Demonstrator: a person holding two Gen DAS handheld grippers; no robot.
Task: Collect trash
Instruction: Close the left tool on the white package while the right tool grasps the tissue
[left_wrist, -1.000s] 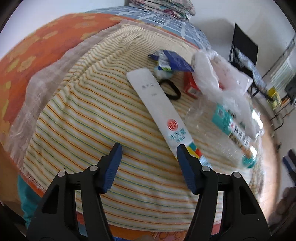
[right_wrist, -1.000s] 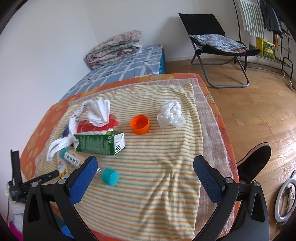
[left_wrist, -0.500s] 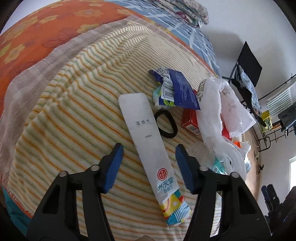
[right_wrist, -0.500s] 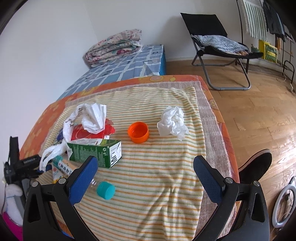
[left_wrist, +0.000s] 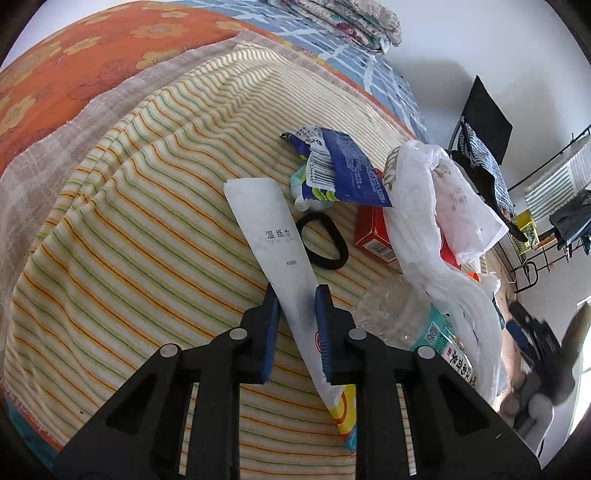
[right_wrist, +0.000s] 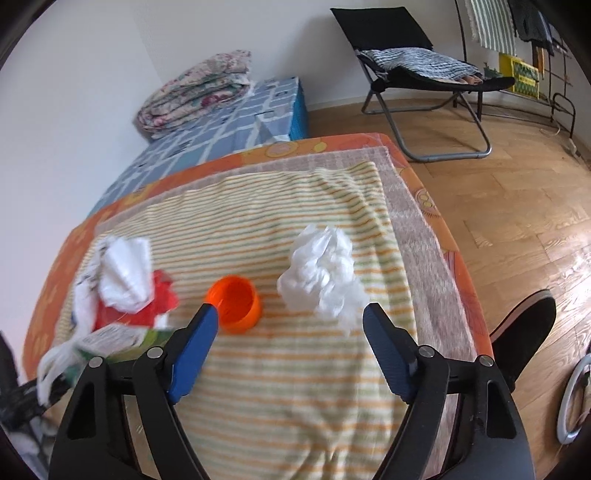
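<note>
My left gripper (left_wrist: 297, 295) is shut on a long white wet-wipe packet (left_wrist: 271, 229) lying on the striped blanket (left_wrist: 147, 229). Beside it lie a black hair tie (left_wrist: 325, 242), a blue wrapper (left_wrist: 343, 168), a red box (left_wrist: 373, 234), a white plastic bag (left_wrist: 436, 206) and a clear bottle (left_wrist: 417, 325). My right gripper (right_wrist: 290, 314) is open above the blanket, with an orange cap (right_wrist: 236, 301) by its left finger and a crumpled white tissue (right_wrist: 323, 271) ahead. A white bag (right_wrist: 122, 273) over red trash and a green carton (right_wrist: 110, 339) lie at the left.
A folded quilt (right_wrist: 195, 88) lies on a blue checked mattress (right_wrist: 236, 122) at the back. A black folding chair (right_wrist: 424, 74) stands on the wooden floor (right_wrist: 517, 206) to the right. A black shoe (right_wrist: 524, 332) is by the bed's right edge.
My left gripper has closed its jaws on the wet-wipe packet. My right gripper has moved forward and lower toward the orange cap and tissue, its jaws narrower than before.
</note>
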